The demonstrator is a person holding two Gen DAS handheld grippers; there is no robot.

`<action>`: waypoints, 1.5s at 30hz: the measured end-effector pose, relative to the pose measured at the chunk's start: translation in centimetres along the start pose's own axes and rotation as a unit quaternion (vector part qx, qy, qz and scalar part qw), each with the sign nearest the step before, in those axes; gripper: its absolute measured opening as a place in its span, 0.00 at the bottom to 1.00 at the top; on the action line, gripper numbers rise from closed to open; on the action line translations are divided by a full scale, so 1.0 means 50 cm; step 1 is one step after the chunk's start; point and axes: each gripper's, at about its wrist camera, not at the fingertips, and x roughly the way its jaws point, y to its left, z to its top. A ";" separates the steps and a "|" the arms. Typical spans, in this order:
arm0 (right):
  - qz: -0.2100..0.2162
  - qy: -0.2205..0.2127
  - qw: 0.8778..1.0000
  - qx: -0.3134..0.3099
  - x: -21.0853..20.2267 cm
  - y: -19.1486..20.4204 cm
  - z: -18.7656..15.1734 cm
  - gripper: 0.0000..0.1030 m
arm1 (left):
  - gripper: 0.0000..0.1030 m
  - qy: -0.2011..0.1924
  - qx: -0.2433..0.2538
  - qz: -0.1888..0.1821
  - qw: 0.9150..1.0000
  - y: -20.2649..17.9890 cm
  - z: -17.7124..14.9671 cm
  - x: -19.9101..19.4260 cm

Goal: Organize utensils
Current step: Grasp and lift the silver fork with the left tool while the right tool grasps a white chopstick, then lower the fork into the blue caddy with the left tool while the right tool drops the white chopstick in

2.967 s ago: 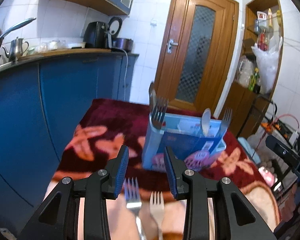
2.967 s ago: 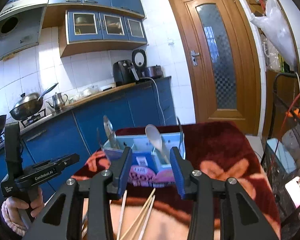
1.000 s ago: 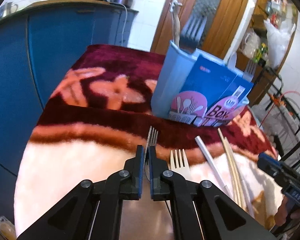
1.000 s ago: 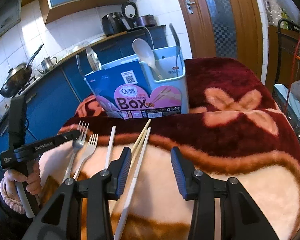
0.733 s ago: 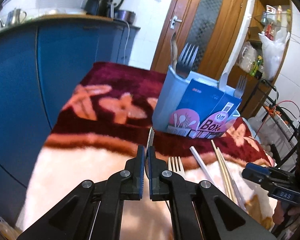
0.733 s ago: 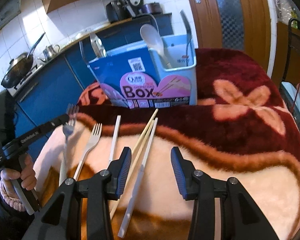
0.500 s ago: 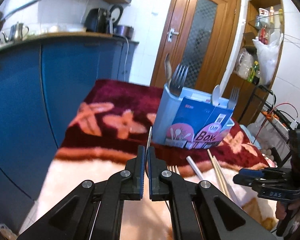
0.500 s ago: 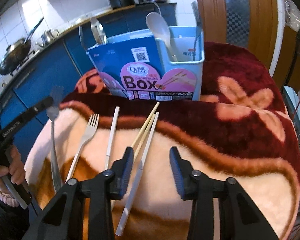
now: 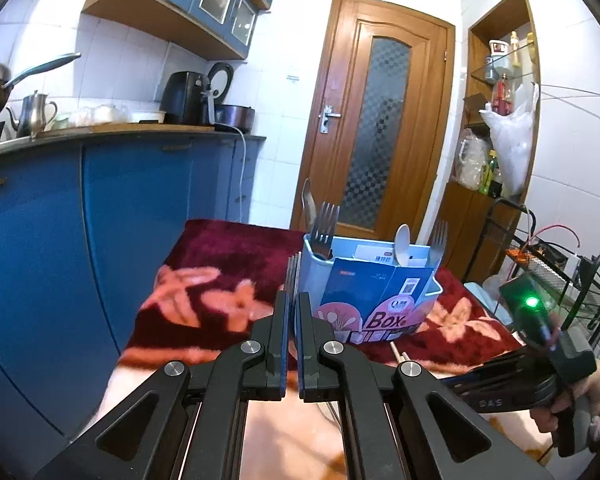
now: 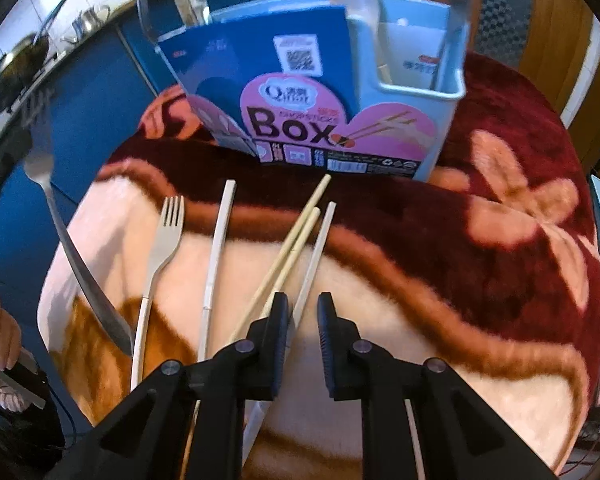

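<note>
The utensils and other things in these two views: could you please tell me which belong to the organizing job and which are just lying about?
Job:
- steel fork in left gripper
- pale fork
- chopsticks by right gripper
- blue holder box

Lying about:
- kettle
- air fryer
- plastic bag

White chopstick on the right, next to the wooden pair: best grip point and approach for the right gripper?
Take the white chopstick on its lower shaft, from above, pads closing across its width. It lies flat on the blanket, and the wooden pair crowds its left side further up. The right gripper is already over that stretch, its jaws just closing, not yet pressing.
</note>
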 end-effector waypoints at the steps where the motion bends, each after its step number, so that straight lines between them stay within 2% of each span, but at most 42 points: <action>1: -0.001 0.003 1.000 -0.001 0.003 0.001 0.004 0.17 | 0.02 -0.001 0.001 0.000 1.000 -0.001 0.001 0.000; 6: 0.004 0.015 1.000 -0.004 0.010 -0.002 0.017 0.17 | 0.02 -0.007 0.000 0.002 1.000 -0.005 0.005 -0.004; 12: 0.033 -0.005 0.999 0.026 0.000 -0.033 0.009 0.08 | 0.03 -0.022 -0.001 0.002 1.000 -0.016 0.018 -0.017; 17: 0.057 -0.059 0.996 0.041 -0.035 -0.051 -0.027 0.06 | 0.02 -0.045 0.018 0.007 0.999 -0.037 0.031 -0.035; 23: 0.071 -0.139 0.986 0.056 -0.092 -0.072 -0.066 0.06 | 0.02 -0.060 0.029 0.018 0.998 -0.056 0.048 -0.041; 28: 0.055 -0.218 0.973 0.053 -0.142 -0.069 -0.090 0.06 | 0.02 -0.072 0.040 0.035 0.996 -0.068 0.073 -0.031; 32: 0.045 -0.265 0.962 0.046 -0.171 -0.067 -0.103 0.06 | 0.02 -0.082 0.045 0.051 0.994 -0.074 0.096 -0.017; 37: 0.040 -0.297 0.953 0.036 -0.183 -0.060 -0.109 0.06 | 0.03 -0.099 0.050 0.071 0.991 -0.085 0.136 -0.005; 45: 0.039 -0.318 0.946 0.039 -0.181 -0.080 -0.118 0.06 | 0.03 -0.148 0.076 0.110 0.980 -0.117 0.201 0.010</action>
